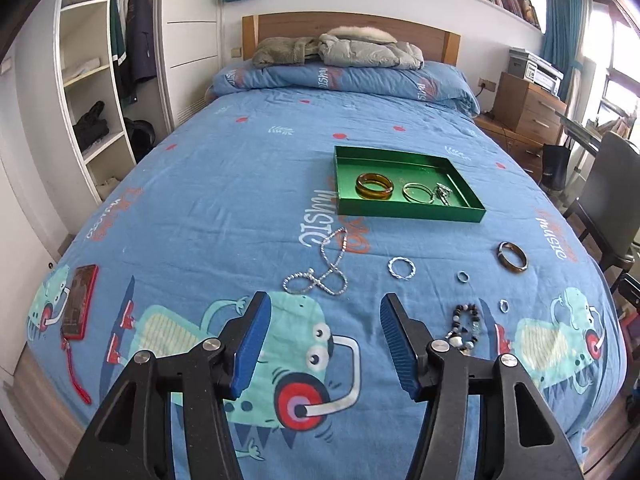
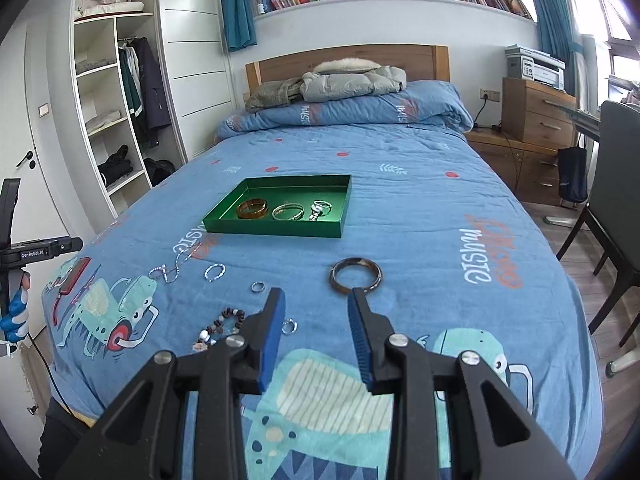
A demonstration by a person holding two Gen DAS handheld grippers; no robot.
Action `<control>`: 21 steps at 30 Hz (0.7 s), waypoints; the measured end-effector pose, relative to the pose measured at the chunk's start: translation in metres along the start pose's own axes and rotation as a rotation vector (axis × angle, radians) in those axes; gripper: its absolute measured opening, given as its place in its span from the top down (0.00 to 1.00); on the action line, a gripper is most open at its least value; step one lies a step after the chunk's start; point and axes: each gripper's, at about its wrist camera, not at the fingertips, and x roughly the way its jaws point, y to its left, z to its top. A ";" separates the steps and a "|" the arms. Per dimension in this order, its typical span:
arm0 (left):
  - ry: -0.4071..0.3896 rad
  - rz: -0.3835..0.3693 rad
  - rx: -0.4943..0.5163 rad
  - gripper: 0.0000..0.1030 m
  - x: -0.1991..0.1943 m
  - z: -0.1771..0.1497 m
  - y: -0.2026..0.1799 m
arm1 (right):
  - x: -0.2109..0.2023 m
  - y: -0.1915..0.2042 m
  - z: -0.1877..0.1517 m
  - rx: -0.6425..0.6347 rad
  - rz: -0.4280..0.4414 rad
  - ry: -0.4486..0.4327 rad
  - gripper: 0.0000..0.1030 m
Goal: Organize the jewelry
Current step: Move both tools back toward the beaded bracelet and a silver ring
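From my left wrist view, my left tongs [image 1: 324, 312] hang spread and empty above the bed [image 1: 224, 184]. The green tray [image 1: 412, 214] ahead already holds an amber bangle [image 1: 375, 186], a thin silver bangle [image 1: 418, 193] and a small silvery piece [image 1: 443, 194] I cannot make out. Still loose on the cover lie the silver chain [image 1: 320, 272], a twisted silver ring [image 1: 401, 268], two small rings [image 1: 462, 276] [image 1: 503, 306], a beaded bracelet [image 1: 466, 326] and a dark bangle [image 1: 512, 256].

From my right wrist view, my right tongs [image 2: 316, 300] are also spread, pinching nothing, with the dark bangle [image 2: 355, 275] lying just beyond the tip of the right-hand finger. The tray [image 2: 276, 228] sits well beyond it, with the same three pieces inside.

I judge the job about a third done: three pieces stowed and six left to move, the dark bangle likely next.
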 end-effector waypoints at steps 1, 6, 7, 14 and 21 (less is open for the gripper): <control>0.005 -0.015 -0.007 0.45 -0.001 -0.004 -0.005 | -0.006 0.000 -0.004 0.000 0.001 -0.004 0.70; 0.016 -0.062 -0.008 0.42 -0.002 -0.020 -0.031 | -0.028 -0.003 -0.019 0.016 0.003 -0.010 0.70; 0.022 -0.070 -0.003 0.41 0.000 -0.023 -0.036 | -0.031 -0.003 -0.021 0.018 0.001 -0.009 0.70; 0.064 -0.110 0.014 0.40 0.017 -0.044 -0.065 | -0.040 -0.008 -0.037 0.010 -0.016 0.016 0.70; 0.065 -0.124 0.068 0.29 0.035 -0.055 -0.089 | -0.027 -0.015 -0.047 0.042 -0.024 0.029 0.70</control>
